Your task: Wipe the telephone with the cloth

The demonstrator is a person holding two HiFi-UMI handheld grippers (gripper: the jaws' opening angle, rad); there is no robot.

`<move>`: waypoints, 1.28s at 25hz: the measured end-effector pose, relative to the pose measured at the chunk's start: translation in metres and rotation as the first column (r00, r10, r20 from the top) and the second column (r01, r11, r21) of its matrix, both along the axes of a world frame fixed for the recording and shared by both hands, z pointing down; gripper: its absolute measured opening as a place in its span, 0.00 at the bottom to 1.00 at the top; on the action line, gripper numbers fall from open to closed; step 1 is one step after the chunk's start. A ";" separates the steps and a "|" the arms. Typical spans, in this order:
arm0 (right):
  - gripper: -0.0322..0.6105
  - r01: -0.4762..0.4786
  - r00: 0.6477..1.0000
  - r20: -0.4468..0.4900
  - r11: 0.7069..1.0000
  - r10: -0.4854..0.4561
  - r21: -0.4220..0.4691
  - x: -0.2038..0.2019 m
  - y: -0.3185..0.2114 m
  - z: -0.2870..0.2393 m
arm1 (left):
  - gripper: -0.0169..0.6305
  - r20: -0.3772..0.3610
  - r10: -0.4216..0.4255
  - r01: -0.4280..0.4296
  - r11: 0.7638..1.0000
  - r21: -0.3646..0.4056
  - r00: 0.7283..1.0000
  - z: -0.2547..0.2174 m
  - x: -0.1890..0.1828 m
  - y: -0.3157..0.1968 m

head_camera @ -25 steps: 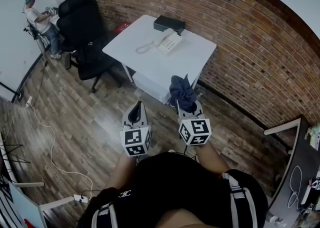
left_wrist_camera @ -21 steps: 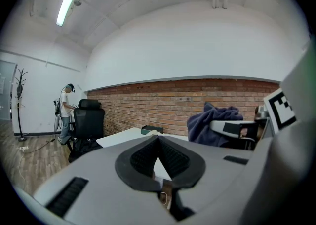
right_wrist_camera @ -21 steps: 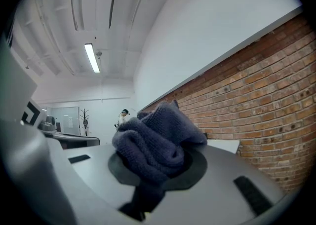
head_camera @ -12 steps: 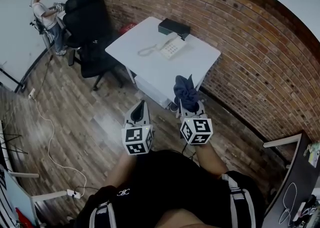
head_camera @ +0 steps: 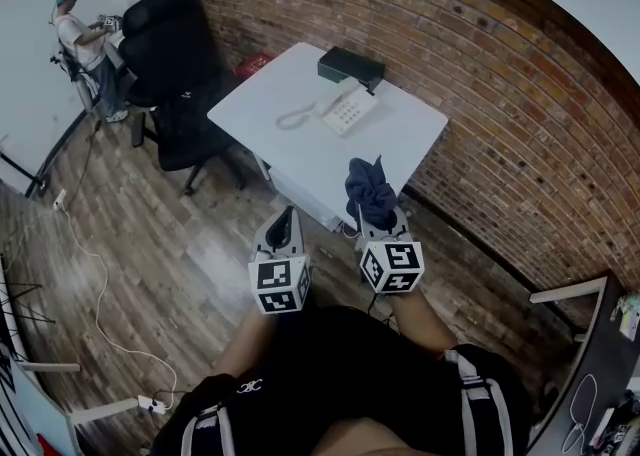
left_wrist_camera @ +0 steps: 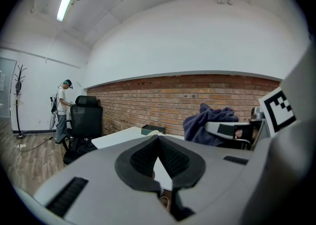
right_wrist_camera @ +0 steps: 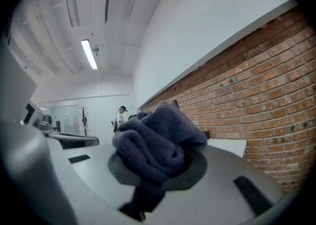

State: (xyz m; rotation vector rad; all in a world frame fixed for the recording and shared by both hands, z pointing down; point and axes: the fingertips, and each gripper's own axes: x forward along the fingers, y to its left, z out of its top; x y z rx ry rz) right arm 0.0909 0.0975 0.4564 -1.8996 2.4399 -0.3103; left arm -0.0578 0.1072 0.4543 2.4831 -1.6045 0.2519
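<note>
Table (head_camera: 290,139): telephone (head_camera: 347,108) beyond cloth (head_camera: 370,189), right tool (head_camera: 378,216).

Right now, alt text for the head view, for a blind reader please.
A person's right gripper is shut on a dark blue cloth and the left gripper is shut, empty, both short of a white table with a white telephone on it.

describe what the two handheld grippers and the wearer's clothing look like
The left gripper and right gripper have pale grey plastic bodies, tapered fingers lined with black ribbed pads, and a white cube with black square markers at the back. The person wears a black top with pale shoulder straps.
</note>
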 end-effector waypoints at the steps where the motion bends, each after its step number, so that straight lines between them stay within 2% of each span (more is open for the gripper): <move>1: 0.12 -0.005 1.000 -0.008 1.000 0.005 -0.003 -0.001 -0.010 0.001 | 0.01 -0.009 0.005 -0.005 1.000 0.000 1.000 0.001 -0.001 -0.011; 12: 0.12 -0.106 0.994 -0.038 0.994 0.105 -0.027 -0.020 -0.142 -0.010 | 0.01 -0.038 0.106 -0.107 0.993 -0.039 0.994 -0.004 -0.023 -0.162; 21: 0.12 -0.190 0.980 -0.068 0.979 0.186 -0.070 -0.035 -0.224 -0.001 | 0.01 -0.057 0.207 -0.211 0.973 -0.088 0.977 0.009 -0.033 -0.255; 26: 0.12 -0.276 0.961 -0.042 0.954 0.272 -0.119 0.002 -0.250 0.009 | 0.01 -0.071 0.245 -0.251 0.962 -0.104 0.967 0.013 -0.019 -0.286; 28: 0.12 -0.270 0.963 -0.047 0.952 0.266 -0.145 0.019 -0.258 0.016 | 0.01 -0.085 0.227 -0.235 0.966 -0.106 0.970 0.011 -0.015 -0.291; 32: 0.12 -0.225 0.970 -0.127 0.965 0.208 -0.137 0.046 -0.293 0.022 | 0.01 -0.078 0.162 -0.169 0.981 -0.093 0.984 0.007 -0.013 -0.302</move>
